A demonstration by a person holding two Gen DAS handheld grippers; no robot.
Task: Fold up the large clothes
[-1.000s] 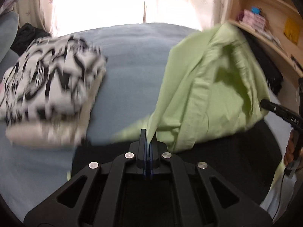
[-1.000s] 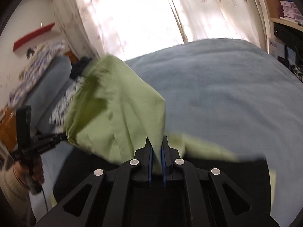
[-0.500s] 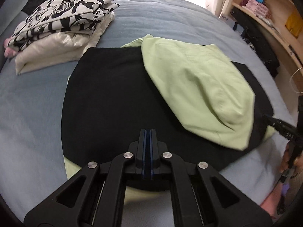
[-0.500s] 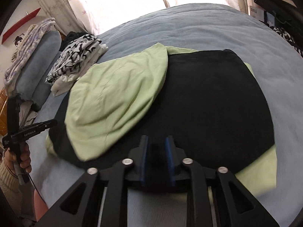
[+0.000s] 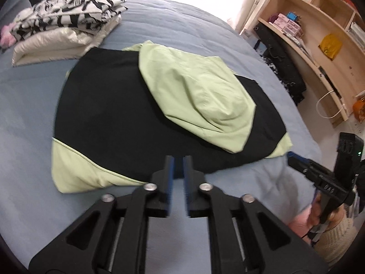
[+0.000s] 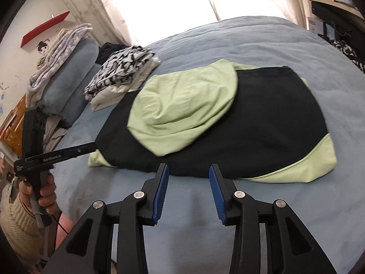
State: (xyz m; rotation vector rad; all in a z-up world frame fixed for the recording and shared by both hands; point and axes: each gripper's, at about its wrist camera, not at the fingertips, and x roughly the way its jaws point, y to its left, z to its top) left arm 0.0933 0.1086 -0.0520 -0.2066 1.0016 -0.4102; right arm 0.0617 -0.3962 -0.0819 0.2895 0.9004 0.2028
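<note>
A black and light-green garment [image 5: 109, 114] lies folded flat on the blue bed, with a light-green panel [image 5: 200, 96] laid over its far right part. It also shows in the right wrist view [image 6: 262, 123]. My left gripper [image 5: 178, 166] hovers over the garment's near edge, its jaws slightly apart and empty. My right gripper [image 6: 189, 175] is open and empty just before the garment's near edge. The right gripper also shows in the left wrist view [image 5: 296, 162], and the left one in the right wrist view [image 6: 91, 147].
A stack of folded clothes, black-and-white on top [image 5: 66, 16], sits at the bed's far left. A blue pillow [image 6: 68, 82] with a folded blanket lies at the headboard. Wooden shelves [image 5: 319, 34] stand to the right of the bed [image 5: 187, 32].
Both grippers let go of the green panel, which now lies on the black part. Both drew back to the near edge. The right gripper opened wide, the left slightly.
</note>
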